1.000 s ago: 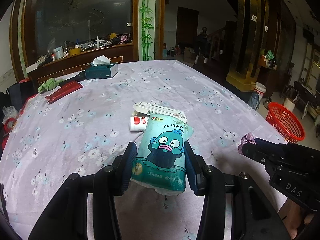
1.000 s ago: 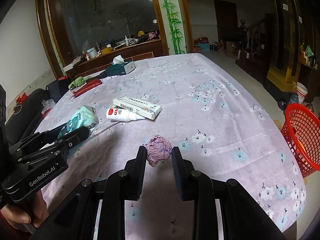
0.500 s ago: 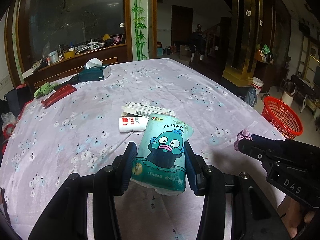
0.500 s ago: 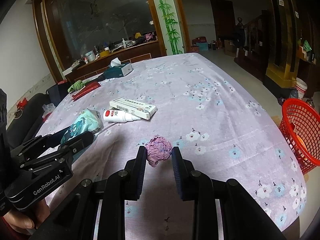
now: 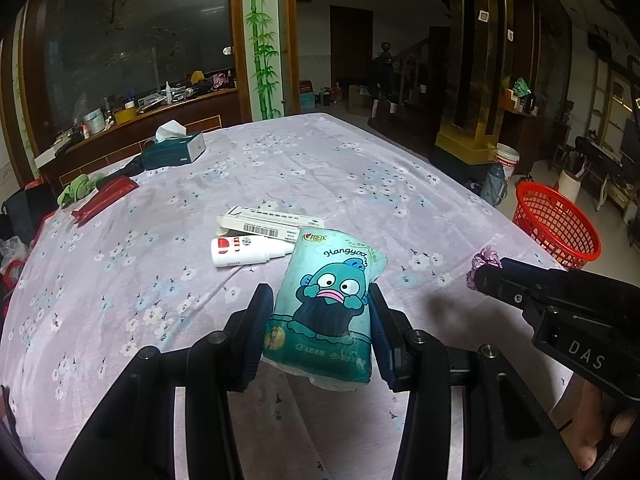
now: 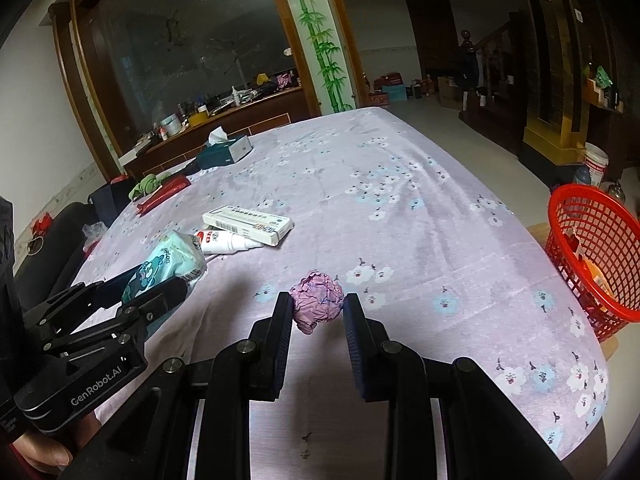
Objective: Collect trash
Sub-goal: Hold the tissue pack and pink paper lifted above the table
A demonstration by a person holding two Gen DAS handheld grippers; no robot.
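Observation:
My left gripper (image 5: 320, 308) is shut on a teal tissue pack (image 5: 328, 304) with a cartoon figure, held above the lilac flowered tablecloth (image 5: 160, 280). The same tissue pack (image 6: 168, 260) shows at the left of the right wrist view, between the left gripper's fingers (image 6: 160, 296). My right gripper (image 6: 316, 312) is shut on a crumpled purple paper ball (image 6: 316, 300). In the left wrist view only a bit of that paper ball (image 5: 484, 258) peeks past the right gripper's fingers (image 5: 504, 280). A red mesh basket (image 6: 592, 248) stands on the floor beyond the table's right edge, with some items inside.
A white long box (image 6: 246, 222) and a white bottle with a red label (image 6: 224, 240) lie mid-table. A teal tissue box (image 6: 226, 150), a green cloth (image 6: 146, 184) and a red case (image 6: 162, 196) sit at the far left. A white bucket (image 6: 596, 164) stands on the floor.
Both grippers have drifted toward the table's right side, keeping their loads. The red basket now looks nearer and larger in both views.

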